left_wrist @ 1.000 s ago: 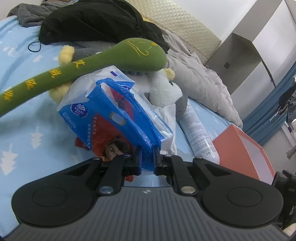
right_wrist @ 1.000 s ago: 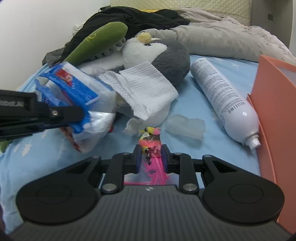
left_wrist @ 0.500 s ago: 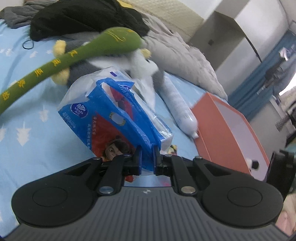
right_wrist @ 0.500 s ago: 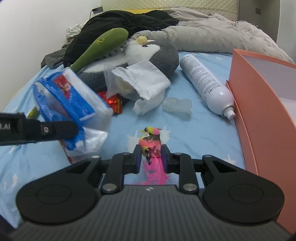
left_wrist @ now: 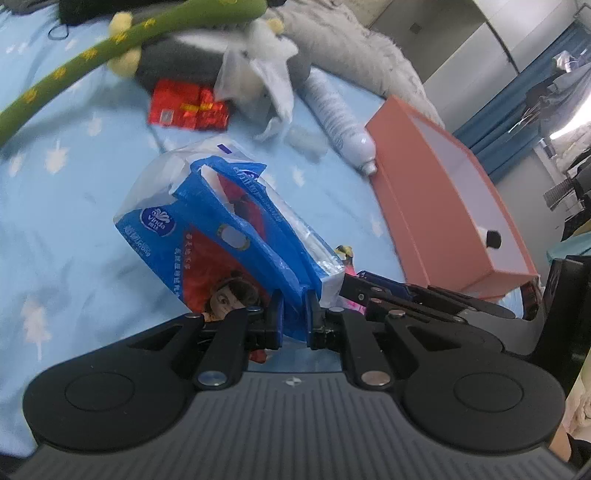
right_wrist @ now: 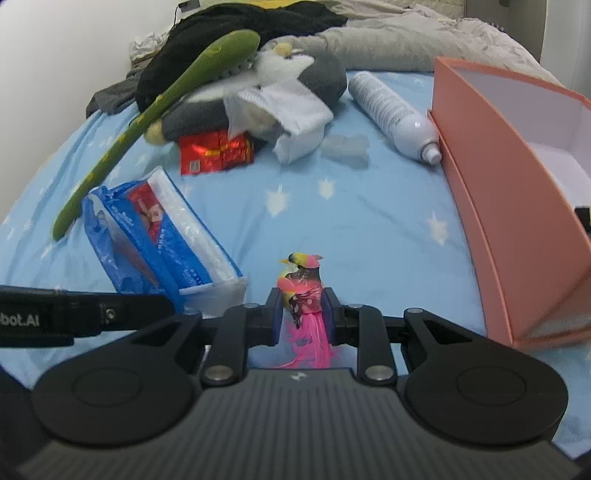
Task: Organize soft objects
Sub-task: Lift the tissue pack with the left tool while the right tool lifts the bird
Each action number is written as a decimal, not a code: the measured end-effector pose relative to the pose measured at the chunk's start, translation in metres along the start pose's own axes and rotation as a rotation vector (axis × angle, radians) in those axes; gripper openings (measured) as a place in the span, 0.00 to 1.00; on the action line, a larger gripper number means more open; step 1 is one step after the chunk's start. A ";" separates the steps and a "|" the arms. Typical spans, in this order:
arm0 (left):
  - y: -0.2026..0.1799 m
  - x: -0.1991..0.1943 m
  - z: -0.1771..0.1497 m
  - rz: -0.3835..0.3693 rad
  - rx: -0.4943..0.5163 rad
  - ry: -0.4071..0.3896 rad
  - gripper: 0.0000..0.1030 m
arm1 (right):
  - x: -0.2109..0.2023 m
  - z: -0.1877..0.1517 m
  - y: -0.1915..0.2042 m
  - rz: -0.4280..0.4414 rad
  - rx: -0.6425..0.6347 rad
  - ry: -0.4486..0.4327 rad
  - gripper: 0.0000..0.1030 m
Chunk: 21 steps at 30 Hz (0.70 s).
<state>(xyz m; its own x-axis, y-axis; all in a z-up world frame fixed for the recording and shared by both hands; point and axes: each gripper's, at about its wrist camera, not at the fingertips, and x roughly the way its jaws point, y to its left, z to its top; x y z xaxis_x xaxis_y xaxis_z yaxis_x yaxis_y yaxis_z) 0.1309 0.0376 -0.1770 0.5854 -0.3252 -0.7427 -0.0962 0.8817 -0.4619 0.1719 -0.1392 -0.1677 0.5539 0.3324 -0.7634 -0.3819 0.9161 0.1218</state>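
My left gripper (left_wrist: pixel 294 320) is shut on a blue pack of tissues (left_wrist: pixel 221 236) and holds it above the blue bedsheet; the pack also shows in the right wrist view (right_wrist: pixel 159 236). My right gripper (right_wrist: pixel 303 314) is shut on a small pink toy bird (right_wrist: pixel 304 291), held above the sheet. An open orange box (right_wrist: pixel 517 206) lies to the right; it also shows in the left wrist view (left_wrist: pixel 443 206). A grey penguin plush (right_wrist: pixel 295 85) and a long green plush (right_wrist: pixel 147 118) lie at the back.
A white bottle (right_wrist: pixel 395 114) lies beside the orange box. A red snack packet (right_wrist: pixel 216 151), loose white tissue (right_wrist: pixel 295 118), black clothing (right_wrist: pixel 240 33) and a grey blanket (right_wrist: pixel 388 44) lie at the back of the bed.
Both grippers have pulled back from the plush pile with their loads, toward the orange box. The lifted tissue pack has uncovered the red snack packet.
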 end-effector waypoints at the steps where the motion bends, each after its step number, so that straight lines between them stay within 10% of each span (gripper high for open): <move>1: 0.001 -0.001 -0.002 0.001 -0.007 0.005 0.13 | 0.000 -0.003 0.000 -0.002 -0.001 0.008 0.25; 21: 0.016 -0.005 -0.005 0.053 -0.171 -0.082 0.45 | 0.021 -0.013 0.000 0.010 -0.005 0.088 0.42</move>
<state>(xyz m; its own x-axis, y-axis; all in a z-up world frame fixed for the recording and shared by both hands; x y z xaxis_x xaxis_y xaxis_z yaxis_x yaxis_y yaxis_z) 0.1228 0.0519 -0.1833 0.6390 -0.2451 -0.7291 -0.2595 0.8236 -0.5043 0.1738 -0.1351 -0.1920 0.4828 0.3198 -0.8153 -0.3910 0.9117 0.1261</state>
